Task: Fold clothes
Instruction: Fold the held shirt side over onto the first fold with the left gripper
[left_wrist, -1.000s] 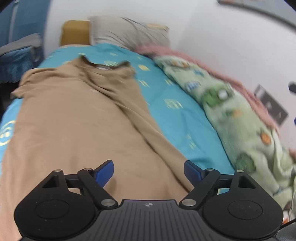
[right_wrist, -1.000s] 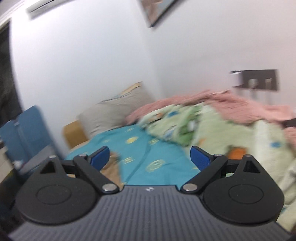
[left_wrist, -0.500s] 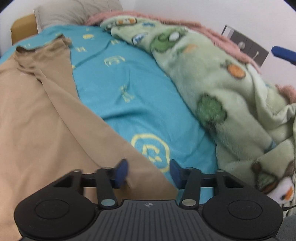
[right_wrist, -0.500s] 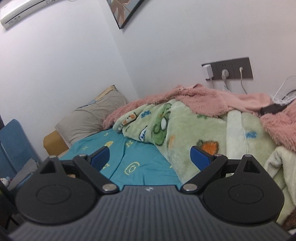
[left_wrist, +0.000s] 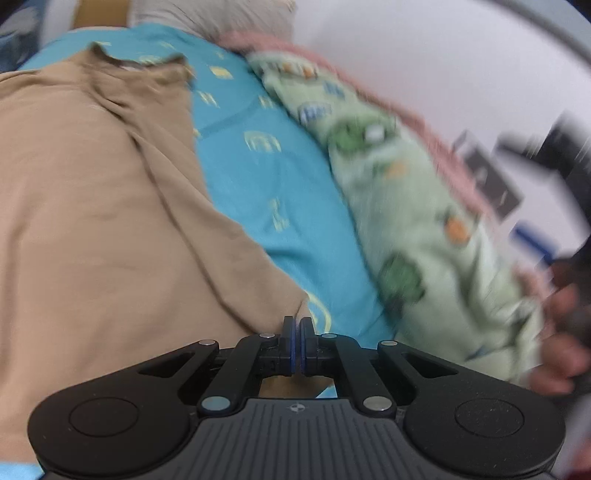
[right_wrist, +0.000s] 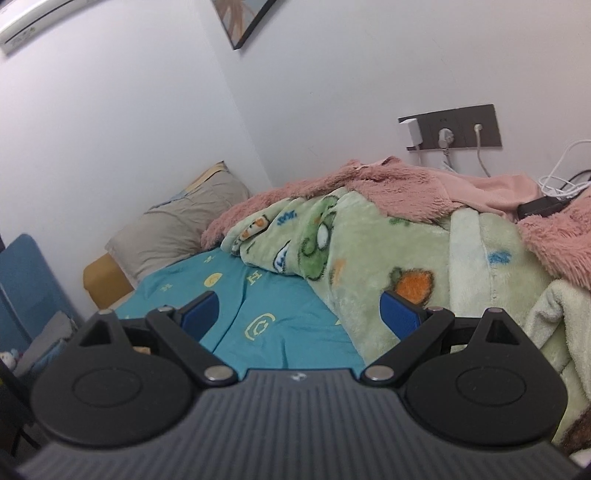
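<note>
Tan garment (left_wrist: 92, 221), teal patterned sheet (left_wrist: 266, 177)

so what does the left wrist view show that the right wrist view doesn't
Only the left wrist view shows the tan cotton shirt, its near corner pinched in the shut left tongs.

Only the right wrist view shows the grey wall socket panel, the dark-framed picture and the open right tongs, holding nothing.

Both show the teal patterned bedsheet, green cartoon fleece blanket and grey pillow.

tan garment (left_wrist: 92, 221), seemingly spread flat, bed
</note>
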